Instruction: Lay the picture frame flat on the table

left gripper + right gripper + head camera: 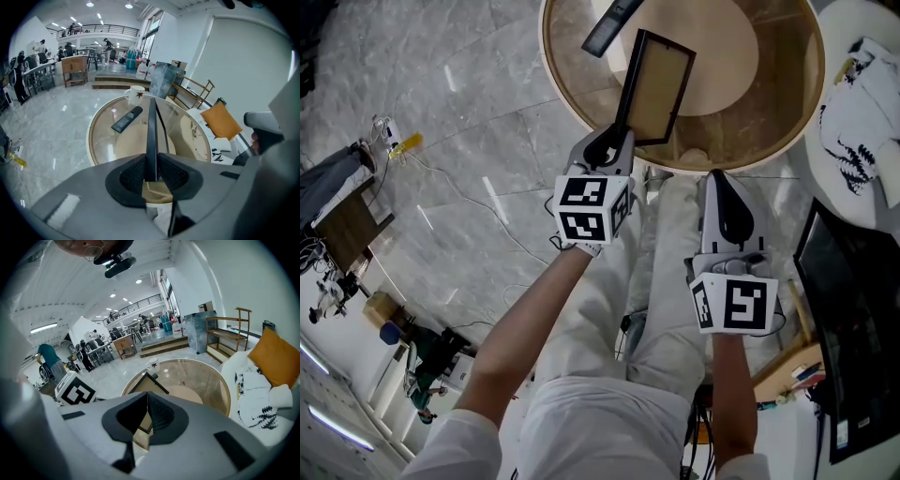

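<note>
My left claw (151,168) grips the frame (656,84) by its lower edge, tilted over the counter (769,141), upper centre. My right claw (147,397) is closed and empty. Only the gripper views show the mug (136,93).

Picture frame (151,140) edge-on between the jaws of the left gripper (151,166), at the table's (101,140) near rim

A remote (127,119) lies on the table beyond those jaws and to their left, and a mug (136,93) stands farther behind at the far rim. The right gripper (146,399) sits short of the near rim, with the frame ahead and left of its jaws.
</note>
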`<state>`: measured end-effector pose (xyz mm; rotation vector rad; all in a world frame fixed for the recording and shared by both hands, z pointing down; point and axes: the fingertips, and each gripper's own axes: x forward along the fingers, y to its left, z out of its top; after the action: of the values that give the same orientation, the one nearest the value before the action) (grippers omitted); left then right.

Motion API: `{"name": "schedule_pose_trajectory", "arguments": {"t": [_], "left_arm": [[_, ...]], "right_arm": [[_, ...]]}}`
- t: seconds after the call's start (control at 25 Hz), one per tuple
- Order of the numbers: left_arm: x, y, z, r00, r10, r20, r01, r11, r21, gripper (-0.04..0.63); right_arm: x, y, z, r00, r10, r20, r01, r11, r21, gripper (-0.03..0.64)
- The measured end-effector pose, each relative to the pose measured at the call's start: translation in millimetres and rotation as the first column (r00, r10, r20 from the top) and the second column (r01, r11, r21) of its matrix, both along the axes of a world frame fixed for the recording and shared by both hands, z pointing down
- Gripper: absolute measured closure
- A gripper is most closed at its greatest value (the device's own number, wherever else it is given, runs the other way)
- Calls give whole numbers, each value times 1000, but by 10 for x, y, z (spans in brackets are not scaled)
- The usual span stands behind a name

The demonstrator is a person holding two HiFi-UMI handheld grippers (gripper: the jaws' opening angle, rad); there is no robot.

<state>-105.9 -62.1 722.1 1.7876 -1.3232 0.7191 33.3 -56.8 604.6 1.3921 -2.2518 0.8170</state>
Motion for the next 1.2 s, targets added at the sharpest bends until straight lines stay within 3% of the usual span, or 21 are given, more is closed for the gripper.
{"name": "schedule_pose_trajectory", "arguments": {"t": [0.32, 0.92, 1.2], "left_arm": [[-178, -33, 140, 1000, -12, 16, 12, 1000, -2, 495], [-251, -37, 609, 995, -74, -63, 71, 996, -49, 462], [-239, -60, 843, 996, -77, -42, 73, 993, -93, 465]], "right_arm": [[-42, 13, 51, 1000, -14, -3, 14, 1000, -11, 612], [-198, -21, 156, 999, -38, -2, 38, 999, -31, 612], [-232, -36, 199, 999, -41, 0, 41, 998, -40, 612]]}}
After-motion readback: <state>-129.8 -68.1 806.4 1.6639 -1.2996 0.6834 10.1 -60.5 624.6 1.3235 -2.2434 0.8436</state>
